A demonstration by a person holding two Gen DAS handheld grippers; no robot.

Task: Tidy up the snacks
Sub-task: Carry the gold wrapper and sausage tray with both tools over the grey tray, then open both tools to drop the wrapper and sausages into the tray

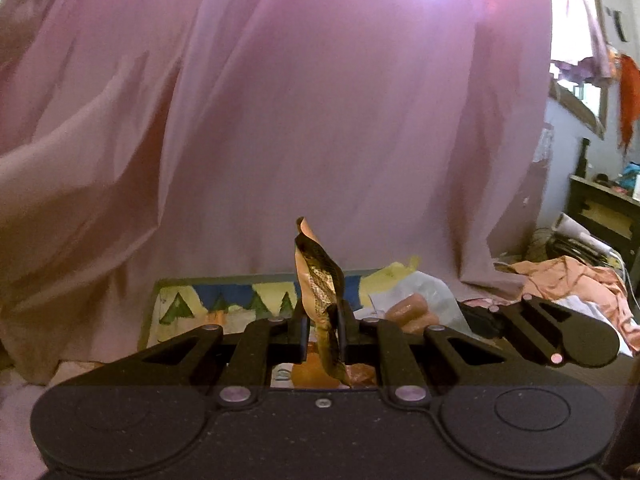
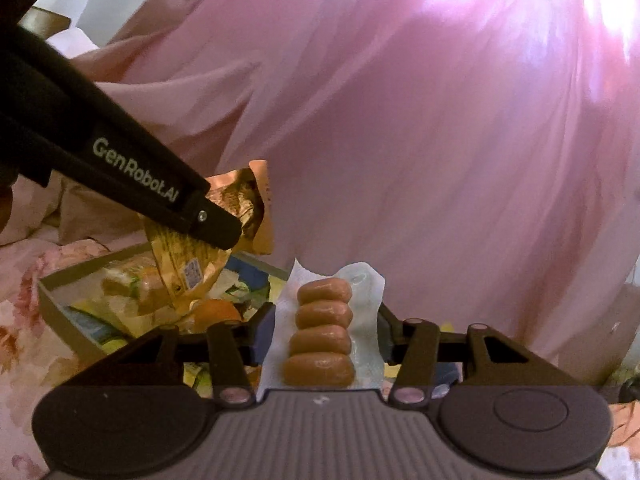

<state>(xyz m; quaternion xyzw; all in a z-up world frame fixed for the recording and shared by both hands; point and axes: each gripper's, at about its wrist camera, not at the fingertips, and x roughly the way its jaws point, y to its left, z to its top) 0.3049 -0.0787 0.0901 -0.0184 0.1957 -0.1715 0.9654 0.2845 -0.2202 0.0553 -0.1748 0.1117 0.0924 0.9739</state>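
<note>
My left gripper (image 1: 323, 320) is shut on a crumpled gold and brown snack wrapper (image 1: 318, 276) that sticks up between its fingers. In the right wrist view the same wrapper (image 2: 188, 268) hangs from a left finger (image 2: 218, 226) at the upper left, above an open box. My right gripper (image 2: 324, 330) is shut on a clear pack of small sausages (image 2: 322, 334), which stands upright between its pads. That pack (image 1: 412, 312) also shows just right of the left gripper in the left wrist view. Both grippers are held above the box.
The shallow box (image 2: 56, 304), with a tree pattern on its far wall (image 1: 224, 304), holds several loose snack packets. It lies on floral bedding (image 2: 24, 320). A pink sheet (image 1: 320, 120) hangs close behind. Clothes (image 1: 572, 276) and dark furniture (image 1: 604, 208) are at the right.
</note>
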